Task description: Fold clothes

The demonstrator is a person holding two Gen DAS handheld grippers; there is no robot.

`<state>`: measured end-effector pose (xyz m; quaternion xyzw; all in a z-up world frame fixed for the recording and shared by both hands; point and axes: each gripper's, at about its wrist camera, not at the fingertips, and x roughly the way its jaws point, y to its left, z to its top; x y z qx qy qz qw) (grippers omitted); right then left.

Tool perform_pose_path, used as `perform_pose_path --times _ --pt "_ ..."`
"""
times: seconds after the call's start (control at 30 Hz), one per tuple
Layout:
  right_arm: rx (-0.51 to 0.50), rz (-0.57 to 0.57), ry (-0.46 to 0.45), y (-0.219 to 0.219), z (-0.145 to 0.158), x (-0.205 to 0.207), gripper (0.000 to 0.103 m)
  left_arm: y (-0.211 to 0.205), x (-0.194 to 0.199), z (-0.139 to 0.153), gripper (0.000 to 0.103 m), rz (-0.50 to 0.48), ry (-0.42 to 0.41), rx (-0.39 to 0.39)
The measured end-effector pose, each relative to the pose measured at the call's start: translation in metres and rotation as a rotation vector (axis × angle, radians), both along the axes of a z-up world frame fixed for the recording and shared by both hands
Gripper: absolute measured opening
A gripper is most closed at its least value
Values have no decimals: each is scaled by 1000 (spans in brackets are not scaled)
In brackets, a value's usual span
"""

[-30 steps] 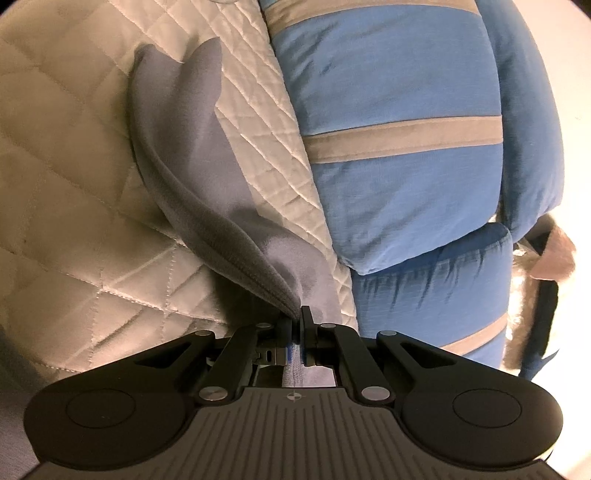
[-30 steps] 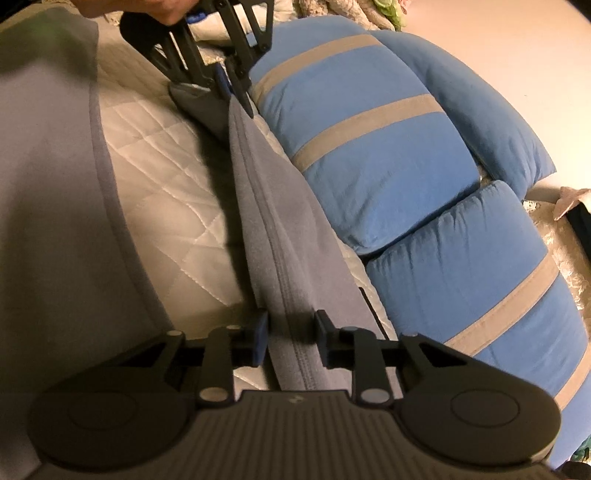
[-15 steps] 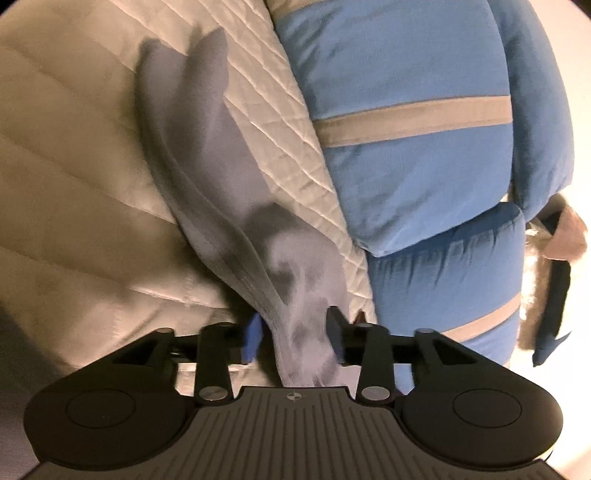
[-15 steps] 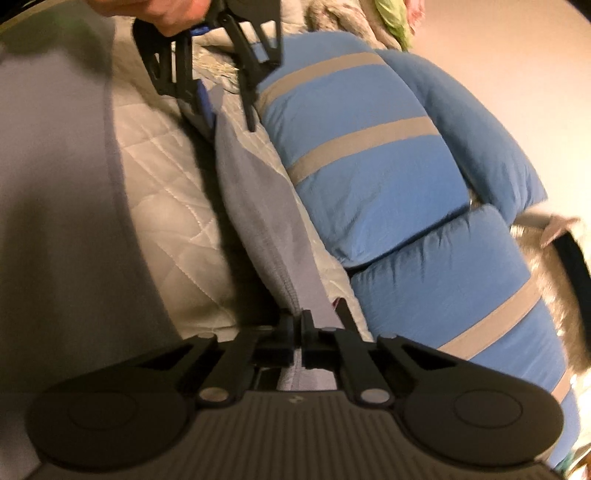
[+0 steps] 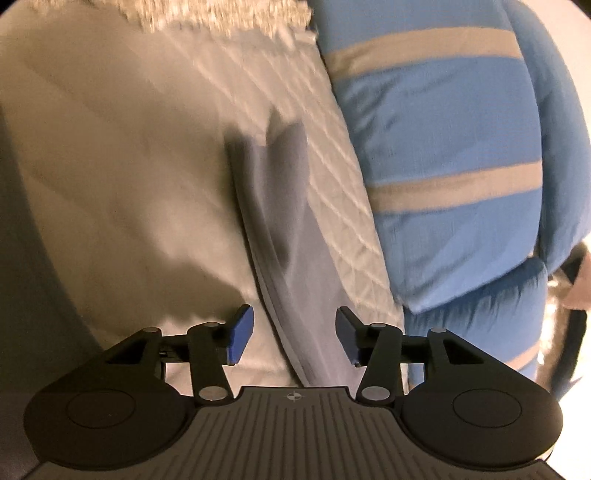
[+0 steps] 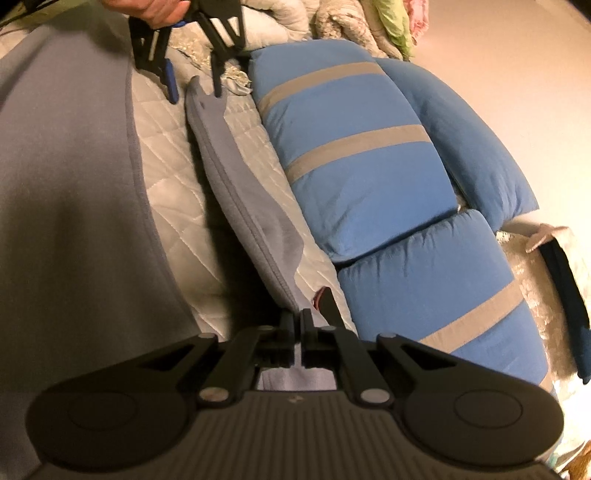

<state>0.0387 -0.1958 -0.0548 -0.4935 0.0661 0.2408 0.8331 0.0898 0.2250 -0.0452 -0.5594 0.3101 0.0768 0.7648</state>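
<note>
A grey garment lies on a cream quilted bed cover. Its long narrow strip (image 5: 284, 236) runs away from me between the fingers of my left gripper (image 5: 293, 332), which is open and holds nothing. In the right wrist view the same strip (image 6: 240, 192) stretches from my right gripper (image 6: 299, 321), which is shut on its near end, up to the open left gripper (image 6: 194, 88) at the far end. A broad grey panel of the garment (image 6: 66, 192) covers the left side.
A blue quilt with beige stripes (image 6: 362, 155) lies rolled along the right of the strip; it also shows in the left wrist view (image 5: 450, 155). The cream bed cover (image 6: 166, 155) lies under the garment. Bundled bedding (image 6: 369, 22) sits at the far end. A dark strap (image 6: 565, 295) lies far right.
My left gripper has let go of the strip, opened wide and pulled back. My right gripper has closed on the strip's near end and holds it.
</note>
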Motion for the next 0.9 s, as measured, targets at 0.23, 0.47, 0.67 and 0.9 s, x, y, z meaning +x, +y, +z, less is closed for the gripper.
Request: perform_pose_path --times 0.23,0.47,0.67,0.9 --pt "7 -20 -8 -6 4 -2 3 25 -1 -8 48 82 -39 -24" --pt "20 -50 -12 -18 7 -3 3 29 7 -12 47 125 -67 -14" --pt "39 -78 -7 -27 9 -1 3 27 8 -12 38 140 -53 7" --pt "46 -80 -4 -28 7 0 4 27 8 -15 5 132 8 27"
